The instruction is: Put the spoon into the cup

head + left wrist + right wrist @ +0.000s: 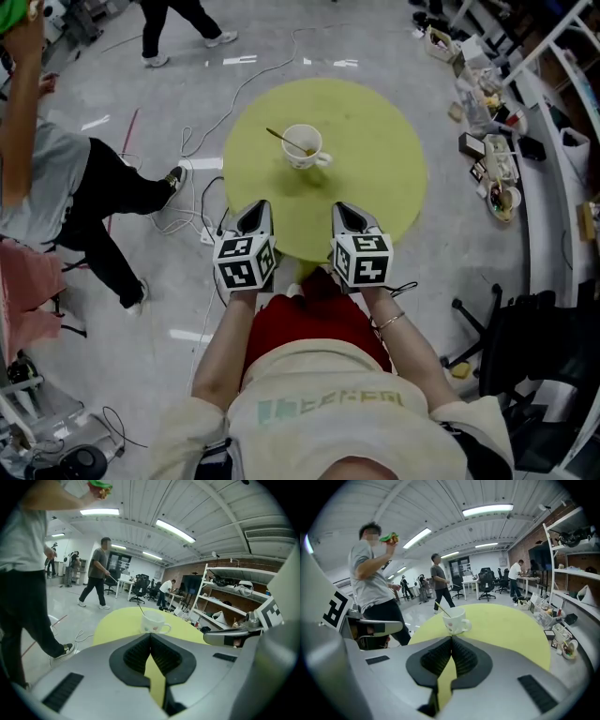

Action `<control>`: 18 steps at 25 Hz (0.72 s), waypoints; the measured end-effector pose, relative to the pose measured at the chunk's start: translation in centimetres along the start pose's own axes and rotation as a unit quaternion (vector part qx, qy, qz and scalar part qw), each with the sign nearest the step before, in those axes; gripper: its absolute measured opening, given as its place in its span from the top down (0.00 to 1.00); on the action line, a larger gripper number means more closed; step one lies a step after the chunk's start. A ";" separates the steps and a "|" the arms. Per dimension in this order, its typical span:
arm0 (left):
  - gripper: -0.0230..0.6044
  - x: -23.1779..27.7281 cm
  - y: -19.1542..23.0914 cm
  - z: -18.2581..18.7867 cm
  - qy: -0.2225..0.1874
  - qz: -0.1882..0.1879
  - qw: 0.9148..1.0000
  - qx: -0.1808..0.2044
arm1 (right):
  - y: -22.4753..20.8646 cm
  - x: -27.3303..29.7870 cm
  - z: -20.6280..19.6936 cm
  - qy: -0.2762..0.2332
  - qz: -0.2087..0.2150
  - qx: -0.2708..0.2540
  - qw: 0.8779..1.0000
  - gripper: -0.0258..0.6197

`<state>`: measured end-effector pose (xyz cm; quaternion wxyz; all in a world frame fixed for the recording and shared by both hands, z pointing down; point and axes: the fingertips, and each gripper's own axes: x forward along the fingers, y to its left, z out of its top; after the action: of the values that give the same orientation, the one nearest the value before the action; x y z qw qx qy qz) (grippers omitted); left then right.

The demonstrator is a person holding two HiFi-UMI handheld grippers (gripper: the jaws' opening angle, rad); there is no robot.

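Observation:
A white cup (304, 146) stands on the round yellow-green table (375, 169), its handle to the right. The spoon (284, 140) leans inside the cup, its handle sticking out to the upper left. The cup (153, 622) and the spoon (140, 610) also show in the left gripper view, and the cup (455, 619) with the spoon (442, 609) in the right gripper view. My left gripper (254, 214) and right gripper (345, 215) hover side by side at the table's near edge, both shut with nothing between the jaws, well short of the cup.
Cables (202, 202) lie on the floor left of the table. A person (66, 197) stands at the left and another walks at the far side. A cluttered bench (497, 141) runs along the right, with a black chair (525, 337) beside me.

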<state>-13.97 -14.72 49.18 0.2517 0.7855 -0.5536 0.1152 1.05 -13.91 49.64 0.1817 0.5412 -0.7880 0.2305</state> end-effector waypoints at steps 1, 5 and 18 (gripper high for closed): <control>0.93 -0.2 0.0 0.0 -0.002 0.000 1.000 0.001 | 0.2 -0.2 0.0 -0.002 0.000 0.000 1.000 0.91; 0.93 -1.3 0.0 -0.2 -0.005 -0.003 1.000 -0.002 | 0.9 -1.2 -0.3 -0.008 0.000 -0.001 1.000 0.91; 0.93 -4.9 -0.7 -0.6 -0.020 -0.013 1.000 -0.011 | 3.1 -3.9 -0.9 -0.022 0.007 -0.007 1.000 0.91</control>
<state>-15.03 -10.30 47.27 0.2501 0.7921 -0.5496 0.0900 -0.43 -9.47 47.84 0.1665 0.5396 -0.7969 0.2148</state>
